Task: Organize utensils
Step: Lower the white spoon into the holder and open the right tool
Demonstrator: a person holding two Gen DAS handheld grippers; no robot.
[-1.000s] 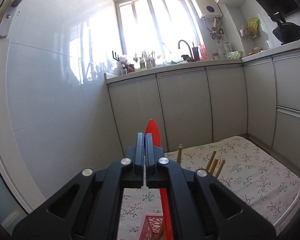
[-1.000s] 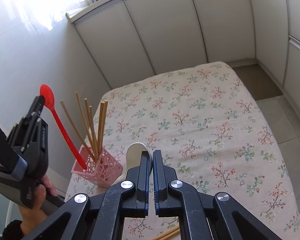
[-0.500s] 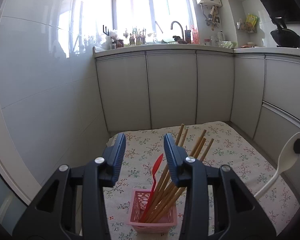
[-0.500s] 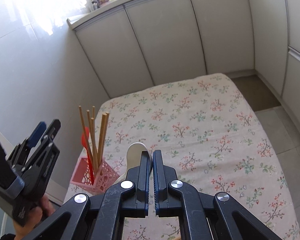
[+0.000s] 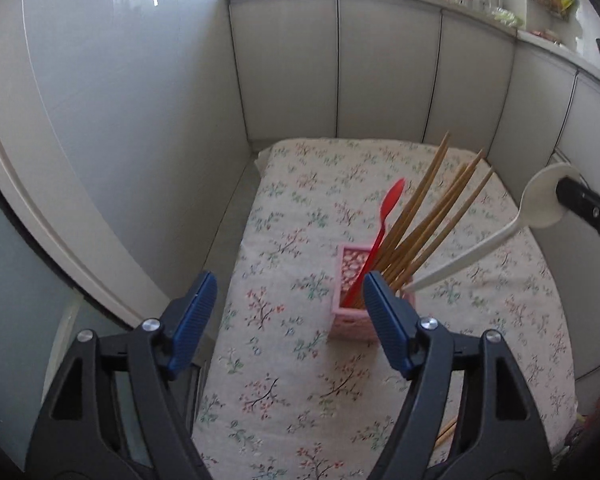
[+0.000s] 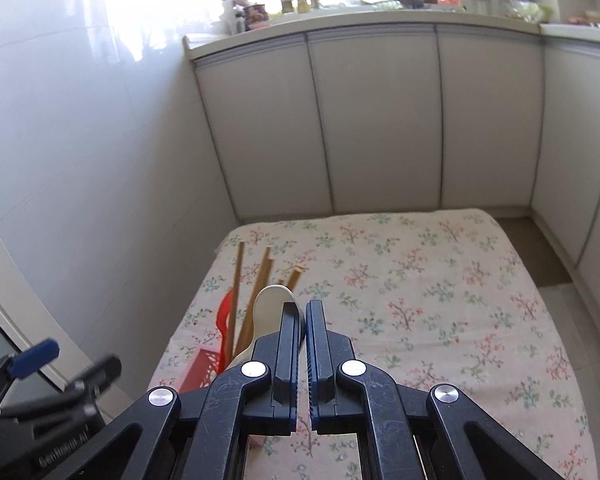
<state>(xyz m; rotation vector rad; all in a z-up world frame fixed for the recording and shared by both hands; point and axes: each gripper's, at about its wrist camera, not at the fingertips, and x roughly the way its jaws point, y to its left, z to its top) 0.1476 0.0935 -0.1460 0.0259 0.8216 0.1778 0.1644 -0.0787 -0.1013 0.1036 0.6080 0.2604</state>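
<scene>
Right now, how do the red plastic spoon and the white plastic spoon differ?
The red plastic spoon stands free in the pink lattice basket; the white plastic spoon is clamped at its bowl by the right gripper, handle tip at the basket. The red one is slimmer, with a small bowl. Both point bowl-up.

The left claw (image 5: 290,316) has glossy black plastic arms with triangular cut-outs, round silver screws and blue ribbed pads (image 5: 384,320). The right claw (image 6: 303,320) has the same build; its black arms carry fine scratches, and its blue pads are edged in black.
</scene>
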